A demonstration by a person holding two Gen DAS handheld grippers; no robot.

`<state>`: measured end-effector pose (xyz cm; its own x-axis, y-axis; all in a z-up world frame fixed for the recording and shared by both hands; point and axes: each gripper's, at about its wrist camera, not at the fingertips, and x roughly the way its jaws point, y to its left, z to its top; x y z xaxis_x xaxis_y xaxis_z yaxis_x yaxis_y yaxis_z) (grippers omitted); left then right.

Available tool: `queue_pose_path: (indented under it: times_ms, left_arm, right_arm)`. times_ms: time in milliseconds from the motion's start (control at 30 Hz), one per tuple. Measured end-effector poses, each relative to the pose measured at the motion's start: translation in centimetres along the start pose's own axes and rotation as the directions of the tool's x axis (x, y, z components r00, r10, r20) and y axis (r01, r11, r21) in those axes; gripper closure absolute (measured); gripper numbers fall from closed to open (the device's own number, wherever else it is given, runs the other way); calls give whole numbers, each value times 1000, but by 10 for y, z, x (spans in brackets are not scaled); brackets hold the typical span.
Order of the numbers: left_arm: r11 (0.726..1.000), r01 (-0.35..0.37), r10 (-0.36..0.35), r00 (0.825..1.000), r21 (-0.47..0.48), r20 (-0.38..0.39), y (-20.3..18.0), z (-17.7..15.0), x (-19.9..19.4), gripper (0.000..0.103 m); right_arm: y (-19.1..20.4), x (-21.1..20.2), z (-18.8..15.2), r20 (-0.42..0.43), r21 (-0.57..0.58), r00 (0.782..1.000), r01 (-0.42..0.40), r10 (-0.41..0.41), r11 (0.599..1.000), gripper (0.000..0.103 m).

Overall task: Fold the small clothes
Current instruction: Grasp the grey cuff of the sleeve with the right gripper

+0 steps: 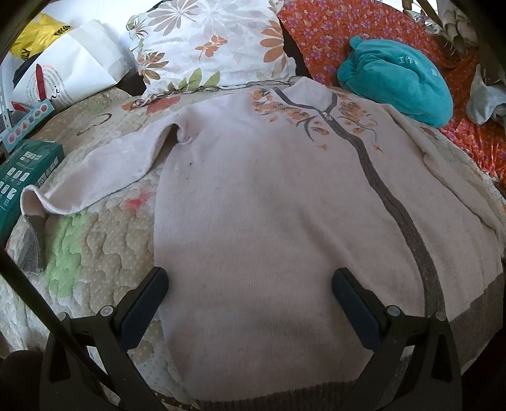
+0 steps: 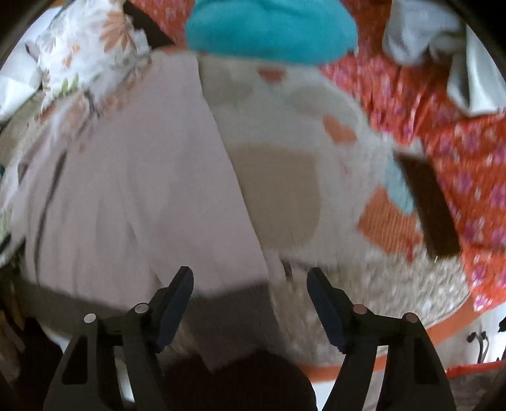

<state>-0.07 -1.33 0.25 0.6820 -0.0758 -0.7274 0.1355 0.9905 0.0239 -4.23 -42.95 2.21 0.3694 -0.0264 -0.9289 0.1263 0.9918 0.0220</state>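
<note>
The sweater (image 1: pixel 268 196) lies flat on the bed (image 1: pixel 95 253), one sleeve (image 1: pixel 104 170) still spread; folding barely begun. The left gripper (image 1: pixel 249 303) and right gripper (image 2: pixel 249 303) both gape wide, empty.

The left wrist view looks forward and steeply down along its fingers (image 1: pixel 158 291) from near the sweater's (image 1: pixel 268 205) hem, facing up its length toward the pillow (image 1: pixel 205 44) and teal bundle (image 1: pixel 395 82). The right wrist view, blurred, looks down more steeply and closer, over the sweater's (image 2: pixel 132 189) edge and the quilt (image 2: pixel 300 142). Both views share the sweater, quilt, pillow (image 2: pixel 85 50), teal bundle (image 2: pixel 272 28) and orange floral cloth (image 1: pixel 322 28).
</note>
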Motion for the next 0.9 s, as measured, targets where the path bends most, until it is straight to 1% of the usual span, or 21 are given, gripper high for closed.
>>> queue_pose_path:
  times_ms: [100, 167, 200, 233, 267, 300, 333, 367, 400, 467, 500, 567, 600, 633, 667, 700, 733, 767, 800, 867, 900]
  left_arm:
    - [1000, -3, 3, 1000, 1, 2, 0, 0, 0, 0]
    - [1000, -3, 3, 1000, 1, 3, 0, -1, -1, 0]
    - [1000, -5, 5, 1000, 0, 4, 1, -1, -1, 0]
    - [1000, -7, 7, 1000, 0, 6, 1, -1, -1, 0]
    - [1000, -8, 8, 1000, 1, 8, 2, -1, -1, 0]
    - [1000, -9, 8, 1000, 2, 11, 2, -2, -1, 0]
    - [1000, -9, 9, 1000, 4, 12, 2, -2, -1, 0]
    - [1000, -10, 10, 1000, 4, 13, 3, -2, -2, 0]
    - [1000, -11, 11, 1000, 4, 12, 3, -2, -1, 0]
    - [1000, -10, 10, 1000, 3, 11, 3, -2, -1, 0]
    - [1000, -10, 10, 1000, 4, 12, 3, -2, -1, 0]
    - [1000, -9, 9, 1000, 4, 11, 3, -2, -1, 0]
    - [1000, -9, 9, 1000, 3, 10, 3, -2, -1, 0]
    - [1000, -10, 10, 1000, 4, 11, 3, -2, -1, 0]
    - [1000, -10, 10, 1000, 4, 11, 3, -2, -1, 0]
    - [1000, -10, 10, 1000, 4, 11, 3, -2, -1, 0]
    - [1000, -10, 10, 1000, 4, 11, 3, -2, -1, 0]
    - [1000, -9, 9, 1000, 5, 10, 3, -2, -1, 0]
    - [1000, -9, 9, 1000, 5, 9, 4, -3, -1, 0]
    - [1000, -8, 8, 1000, 2, 8, 4, -4, -1, 0]
    - [1000, -10, 10, 1000, 3, 8, 4, -4, -1, 0]
  right_arm:
    - [-10, 7, -12, -32, 4, 999, -1, 1, 1000, 24]
    - [-10, 7, -8, -79, 4, 997, 15, -14, 1000, 25]
    - [-12, 12, -9, -92, 9, 996, 6, -5, 1000, 33]
    - [-10, 14, -8, -109, 6, 994, 8, -7, 1000, 38]
    - [-7, 16, -8, -105, -4, 994, 14, -14, 1000, 40]
    - [-3, 15, -7, -92, -22, 996, 10, -12, 1000, 58]
    - [0, 11, -5, -79, -16, 996, -36, 34, 999, 93]
    - [0, 9, -3, -78, 4, 992, -102, 102, 995, 96]
    - [1, 2, 1, -60, 11, 991, -121, 122, 993, 96]
    - [-3, -20, 15, 24, -9, 999, -48, 49, 999, 97]
    - [-12, -31, 22, 65, 17, 998, -24, 22, 1000, 97]
    - [-33, -46, 36, 121, 76, 992, 30, -39, 997, 97]
    - [-45, -55, 45, 143, 108, 985, 86, -101, 990, 97]
    - [-58, -62, 55, 162, 145, 966, 177, -200, 973, 96]
    - [-64, -67, 59, 165, 170, 948, 243, -271, 955, 96]
    - [-76, -69, 66, 159, 210, 920, 322, -358, 923, 91]
    - [-88, -71, 70, 141, 245, 903, 365, -406, 898, 80]
    - [-95, -70, 72, 122, 277, 901, 372, -416, 886, 75]
    - [-103, -73, 72, 117, 314, 910, 346, -398, 884, 68]
    - [-117, -82, 66, 152, 392, 931, 252, -332, 885, 63]
    - [-122, -85, 61, 171, 427, 939, 202, -298, 882, 59]
